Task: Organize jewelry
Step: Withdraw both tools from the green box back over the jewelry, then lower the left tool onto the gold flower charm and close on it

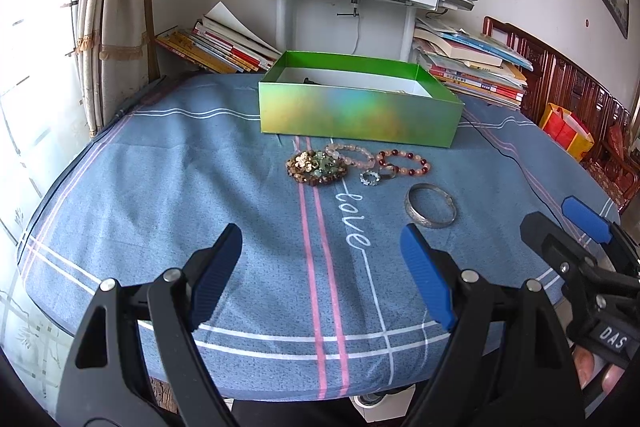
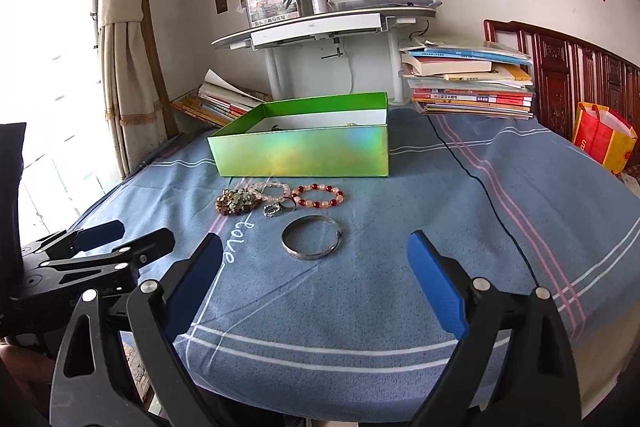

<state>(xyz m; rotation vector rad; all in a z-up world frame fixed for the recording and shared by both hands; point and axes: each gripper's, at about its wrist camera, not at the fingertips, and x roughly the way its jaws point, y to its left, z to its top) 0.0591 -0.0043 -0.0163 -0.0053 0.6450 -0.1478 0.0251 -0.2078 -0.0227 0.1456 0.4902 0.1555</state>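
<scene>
- Your left gripper [image 1: 322, 263] and right gripper [image 2: 316, 267] both hover spread wide, holding nothing.
- Something dark already lies inside the green box [image 2: 304, 153]; what it is you cannot tell.
- Left to do, just before the box: silver bangle [image 2: 311, 237], red bead bracelet [image 2: 318, 195], pink bead bracelet [image 1: 352, 154], two rings [image 1: 378, 175], brown beaded cluster [image 1: 316, 167].

Bracelets [image 1: 362, 163] lie on the cloth [image 1: 200, 187] before the box [image 1: 356, 115] — a bangle [image 1: 431, 205] nearer, rightward.
</scene>
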